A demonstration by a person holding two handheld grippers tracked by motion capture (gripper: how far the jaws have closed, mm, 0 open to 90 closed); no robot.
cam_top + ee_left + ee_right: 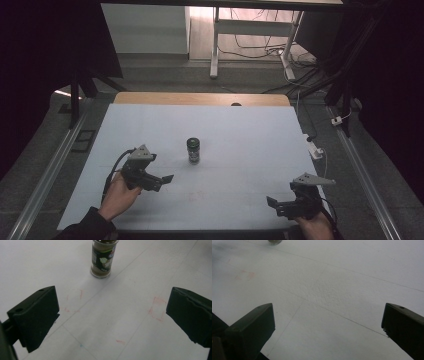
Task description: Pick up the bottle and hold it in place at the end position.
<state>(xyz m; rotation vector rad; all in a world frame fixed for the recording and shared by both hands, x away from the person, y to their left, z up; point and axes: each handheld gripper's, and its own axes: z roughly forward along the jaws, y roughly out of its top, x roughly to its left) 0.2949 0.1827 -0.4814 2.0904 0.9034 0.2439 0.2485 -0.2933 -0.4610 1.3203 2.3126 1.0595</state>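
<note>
Your left gripper (159,181) sat at the near left of the white table (240,130), its jaws wide apart and empty, with your left hand (119,196) wrapped around its body. Your right gripper (280,205) rested at the near right edge, jaws also spread wide with nothing between them, well apart from the left one.

The spice jar (193,150) stood upright near the middle of the table, ahead of your left gripper and clear of both. From above it read as a small dark cylinder with a dark cap. The left gripper view gave you more: the spice jar (103,258) had a clear body, brownish contents and a dark label, and faint red marks (157,308) and thin lines crossed the surface between the jaws. The right gripper view caught just the jar's base (274,242) at its top edge, above a faint red mark (245,275).

Beyond the table, the high view showed a white desk frame (216,45) and loose cables (260,50) on the floor.
</note>
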